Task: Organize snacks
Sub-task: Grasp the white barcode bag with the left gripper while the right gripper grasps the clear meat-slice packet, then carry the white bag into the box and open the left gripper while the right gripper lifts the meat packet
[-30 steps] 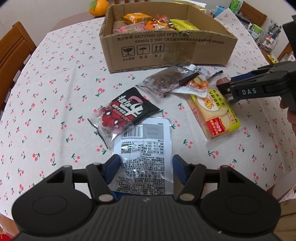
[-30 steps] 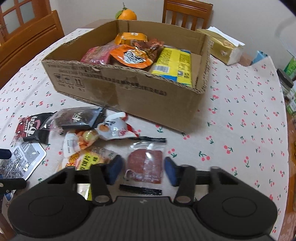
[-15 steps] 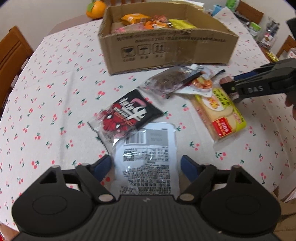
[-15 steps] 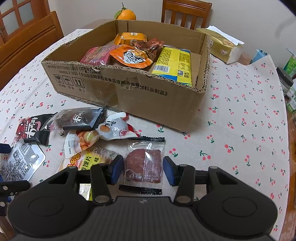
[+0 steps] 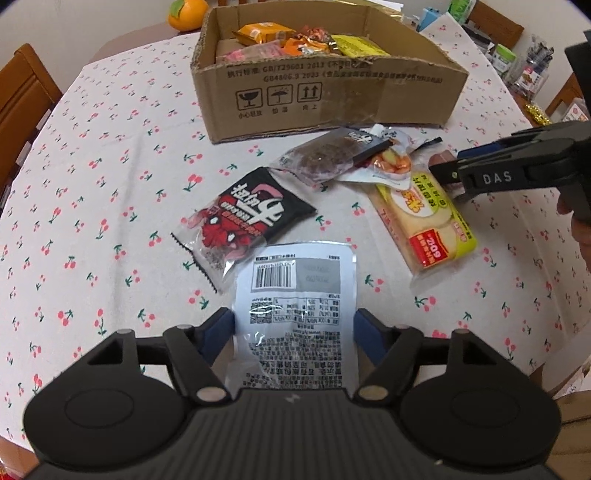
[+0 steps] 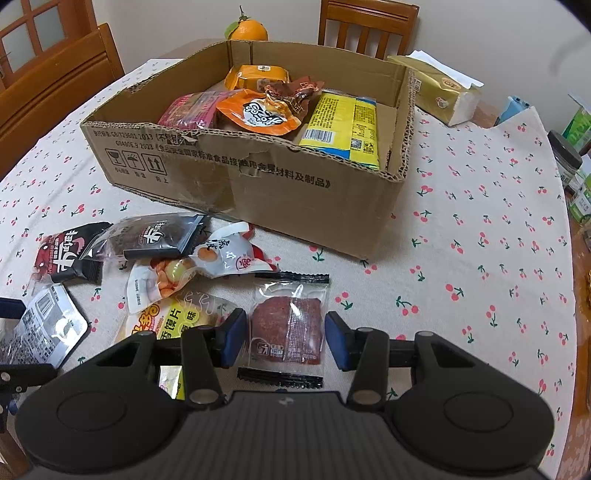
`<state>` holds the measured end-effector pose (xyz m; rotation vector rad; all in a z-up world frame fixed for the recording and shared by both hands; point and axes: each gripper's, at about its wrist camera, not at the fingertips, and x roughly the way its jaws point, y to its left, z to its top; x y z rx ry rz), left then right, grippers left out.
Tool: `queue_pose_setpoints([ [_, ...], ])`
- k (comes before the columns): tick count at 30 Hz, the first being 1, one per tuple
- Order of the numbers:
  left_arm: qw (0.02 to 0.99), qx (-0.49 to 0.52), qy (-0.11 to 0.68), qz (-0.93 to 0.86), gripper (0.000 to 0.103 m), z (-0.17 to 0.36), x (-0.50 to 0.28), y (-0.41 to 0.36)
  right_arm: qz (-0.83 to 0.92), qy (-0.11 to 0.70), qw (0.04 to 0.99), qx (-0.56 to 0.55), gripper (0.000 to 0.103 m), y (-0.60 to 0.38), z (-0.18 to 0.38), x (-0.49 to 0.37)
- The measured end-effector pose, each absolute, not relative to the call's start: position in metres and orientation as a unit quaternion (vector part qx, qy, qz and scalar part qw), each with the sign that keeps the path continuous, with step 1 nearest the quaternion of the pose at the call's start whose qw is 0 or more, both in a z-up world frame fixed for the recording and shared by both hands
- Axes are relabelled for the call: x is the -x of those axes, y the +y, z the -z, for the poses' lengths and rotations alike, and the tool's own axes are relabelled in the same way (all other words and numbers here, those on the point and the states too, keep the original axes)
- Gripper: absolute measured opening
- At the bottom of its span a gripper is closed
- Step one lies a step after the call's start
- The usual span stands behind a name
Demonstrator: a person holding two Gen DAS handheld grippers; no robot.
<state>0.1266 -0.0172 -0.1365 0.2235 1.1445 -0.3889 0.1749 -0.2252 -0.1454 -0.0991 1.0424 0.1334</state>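
Note:
An open cardboard box [image 5: 332, 99] [image 6: 295, 192] with several snacks inside stands at the back of the table. My left gripper [image 5: 294, 330] is open, its pads on either side of a white label-side packet [image 5: 295, 314] lying flat. My right gripper [image 6: 285, 338] is open around a clear packet of red meat slice [image 6: 288, 325]; it also shows in the left wrist view [image 5: 480, 173]. Between them lie a black-red packet [image 5: 247, 221], a dark clear packet [image 5: 328, 151], a white-orange packet [image 6: 229, 254] and a yellow bread packet [image 5: 424, 218].
The table has a cherry-print cloth [image 6: 480, 258]. An orange [image 6: 246, 29] and a tissue pack [image 6: 443, 92] sit behind the box. Jars and cartons [image 6: 576, 166] crowd the right edge. Wooden chairs [image 6: 55, 81] stand around the table.
My left gripper opened wider, then narrowed a little around the white packet. My right gripper slid forward so the meat packet lies between its pads.

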Motion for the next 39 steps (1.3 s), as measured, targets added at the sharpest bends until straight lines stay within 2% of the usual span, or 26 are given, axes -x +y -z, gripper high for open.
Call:
queue_pose_setpoints([
  [7,0.816,-0.119,0.538,0.176,0.083,0.139,-0.119,-0.014,-0.063,0.497,0.864,0.047,0.052,-0.225,0.146,-0.174],
  [12,0.817,-0.127,0.529,0.19,0.081,0.141,-0.121,-0.02,-0.062,0.497,0.864,0.046,0.052,-0.225,0.146,-0.172],
  [18,0.82,-0.103,0.532,0.184,0.054,0.133,-0.128,-0.011,-0.059,0.501,0.863,0.043,0.052,-0.228,0.145,-0.168],
  [19,0.819,-0.096,0.535,0.185,0.044,0.132,-0.13,-0.008,-0.058,0.501,0.862,0.042,0.052,-0.228,0.145,-0.167],
  [21,0.816,-0.09,0.539,0.189,0.042,0.13,-0.133,-0.005,-0.057,0.503,0.861,0.041,0.052,-0.229,0.145,-0.167],
  [24,0.811,-0.093,0.546,0.189,0.049,0.128,-0.133,-0.004,-0.056,0.505,0.86,0.041,0.052,-0.23,0.145,-0.166],
  [25,0.81,-0.09,0.547,0.19,0.056,0.127,-0.133,-0.004,-0.055,0.505,0.86,0.04,0.052,-0.231,0.145,-0.165],
  [26,0.811,-0.088,0.545,0.192,0.07,0.126,-0.132,-0.003,-0.053,0.505,0.86,0.039,0.052,-0.231,0.145,-0.165],
  [28,0.815,-0.09,0.54,0.191,0.085,0.124,-0.127,-0.003,-0.051,0.506,0.861,0.036,0.052,-0.232,0.145,-0.165],
  [39,0.807,-0.138,0.54,0.194,0.086,0.138,-0.102,-0.021,-0.05,0.505,0.861,0.035,0.052,-0.231,0.145,-0.165],
])
